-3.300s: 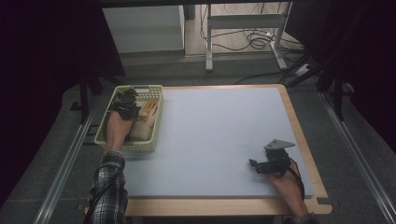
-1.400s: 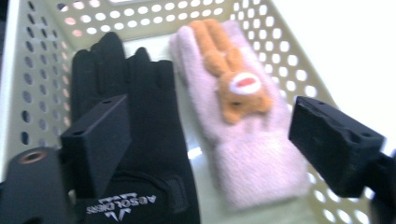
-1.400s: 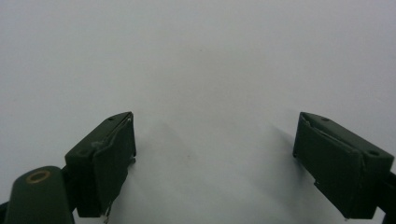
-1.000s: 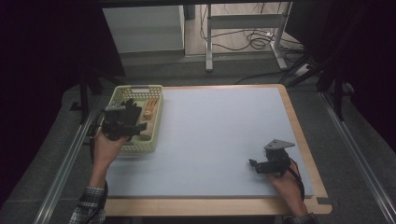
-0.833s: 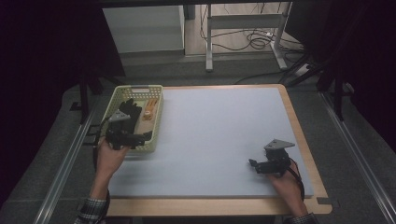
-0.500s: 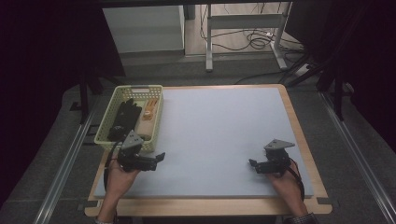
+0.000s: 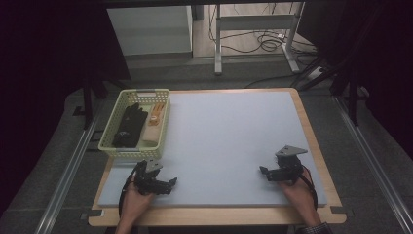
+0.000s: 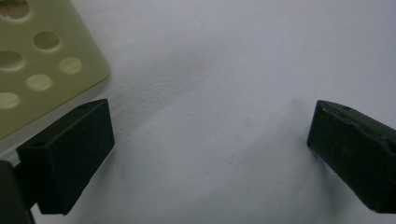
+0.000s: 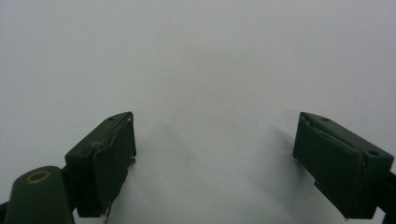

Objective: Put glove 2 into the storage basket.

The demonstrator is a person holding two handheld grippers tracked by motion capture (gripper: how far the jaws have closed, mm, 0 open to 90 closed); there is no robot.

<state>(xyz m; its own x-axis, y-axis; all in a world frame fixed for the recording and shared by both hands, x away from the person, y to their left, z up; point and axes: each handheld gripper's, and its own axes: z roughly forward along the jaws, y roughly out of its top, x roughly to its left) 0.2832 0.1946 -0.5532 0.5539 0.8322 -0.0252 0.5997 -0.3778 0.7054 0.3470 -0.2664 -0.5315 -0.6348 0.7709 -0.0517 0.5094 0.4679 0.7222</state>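
Observation:
A pale yellow-green basket (image 7: 111, 144) stands at the table's left, holding a black glove (image 7: 129, 126) and a tan object (image 7: 154, 126) beside it. My left gripper (image 7: 168, 184) rests low on the grey-blue mat near the front left, just in front of the basket, open and empty. In the left gripper view its jaws stand wide apart over bare mat, with the basket's corner (image 8: 42, 60) at the upper left. My right gripper (image 7: 266, 172) rests at the front right, open, nothing between its jaws. The right gripper (image 9: 212, 158) looks down on plain mat.
The grey-blue mat (image 7: 229, 136) covers a wooden-edged table (image 7: 214, 217). Metal rails run along both sides of the table. Beyond the far edge stand a white cabinet (image 7: 148, 29) and a desk frame with cables on the floor.
My left gripper came out of the basket, leaving the black glove inside, and moved toward the person down onto the mat at the front left. The right gripper stayed still.

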